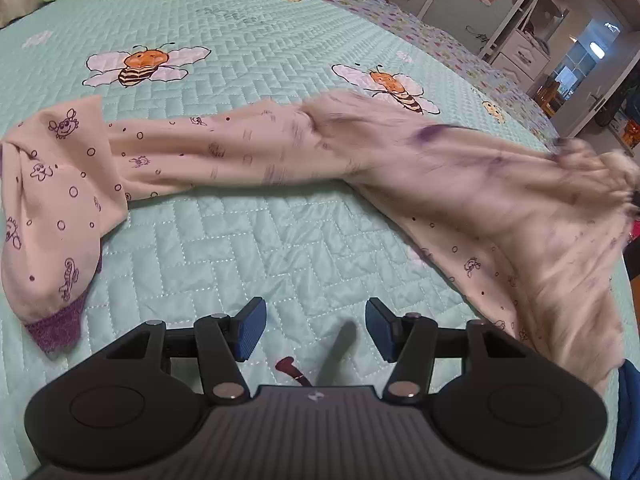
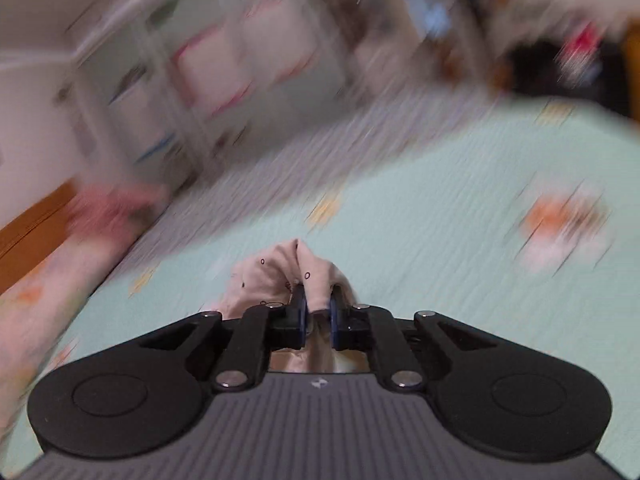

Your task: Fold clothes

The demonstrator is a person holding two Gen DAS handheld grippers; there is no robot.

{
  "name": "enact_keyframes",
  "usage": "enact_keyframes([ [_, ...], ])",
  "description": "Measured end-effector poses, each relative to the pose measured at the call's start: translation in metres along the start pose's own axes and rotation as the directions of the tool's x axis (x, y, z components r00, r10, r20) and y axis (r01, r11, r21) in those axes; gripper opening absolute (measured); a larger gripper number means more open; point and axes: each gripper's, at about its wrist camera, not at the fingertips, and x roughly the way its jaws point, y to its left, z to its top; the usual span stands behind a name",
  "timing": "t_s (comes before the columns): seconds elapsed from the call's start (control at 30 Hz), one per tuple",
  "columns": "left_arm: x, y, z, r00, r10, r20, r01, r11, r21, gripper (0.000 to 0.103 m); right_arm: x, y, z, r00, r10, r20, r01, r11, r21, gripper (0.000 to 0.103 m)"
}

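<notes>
A bed (image 1: 280, 40) with a mint quilted cover printed with bees fills both views. Across it lies the garment (image 1: 260, 152), a pair of pale pink child's trousers with small purple drawings and purple cuffs. One leg is bent round at the left of the left wrist view, the cuff lying on the quilt. The other end is lifted off the bed at the right, blurred.

The right gripper (image 2: 318, 304) has its jaws closed down on a bunched fold of the pink cloth, which stands up between the pads. The room around it is smeared.

The left gripper (image 1: 316, 328) hovers over bare quilt near the front edge, jaws about half open and holding nothing, the trousers well clear of them.

The step in hand looks like spreading the garment out before any fold: the right hand is pulling one end to straighten it. The next move probably calls for the left gripper to reach the crumpled leg at the left, pinch it near the cuff, and draw it flat against the right hand's pull.
</notes>
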Motion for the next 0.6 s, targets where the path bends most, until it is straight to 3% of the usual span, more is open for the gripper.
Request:
enact_keyframes([
  [0.03,0.001,-0.002,0.001,1.0,0.007,0.0,-0.007,1.0,0.008,0.058,0.01,-0.003,0.007,0.996,-0.085,0.021,0.087,0.991,-0.099,0.012],
  [0.1,0.002,-0.006,0.003,1.0,0.015,0.001,-0.015,1.0,0.025,0.059,0.038,-0.012,0.008,0.968,-0.246,-0.048,0.224,0.934,-0.279,0.028],
  [0.17,0.004,-0.01,0.003,1.0,0.018,0.004,-0.019,0.999,0.041,0.06,0.046,-0.029,0.003,0.942,-0.308,-0.131,0.26,0.92,-0.293,0.027],
  [0.23,0.007,-0.012,0.004,1.0,0.02,0.001,-0.02,0.999,0.049,0.061,0.024,-0.042,-0.006,0.953,-0.269,-0.137,0.233,0.945,-0.231,0.03],
  [0.27,0.007,-0.013,0.004,1.0,0.011,-0.001,-0.011,0.999,0.05,0.061,0.009,-0.046,-0.013,0.962,-0.232,-0.147,0.201,0.959,-0.199,0.038],
  [0.3,0.008,-0.014,0.005,1.0,-0.009,-0.008,0.009,0.999,0.037,0.063,-0.006,-0.05,-0.022,0.97,-0.178,-0.166,0.151,0.975,-0.163,0.048],
  [0.37,0.011,-0.016,0.006,0.997,-0.065,-0.028,0.065,0.998,-0.012,0.065,-0.035,-0.061,-0.038,0.974,-0.047,-0.223,0.027,0.996,-0.089,0.057],
  [0.5,0.019,-0.031,0.001,0.981,-0.183,-0.063,0.175,0.978,-0.116,0.065,-0.085,-0.064,-0.086,0.918,0.199,-0.342,-0.201,0.979,0.028,0.064],
  [0.6,0.025,-0.061,-0.012,0.974,-0.205,-0.093,0.195,0.975,-0.102,0.067,-0.102,-0.049,-0.116,0.9,0.222,-0.374,-0.247,0.969,-0.021,0.066],
])
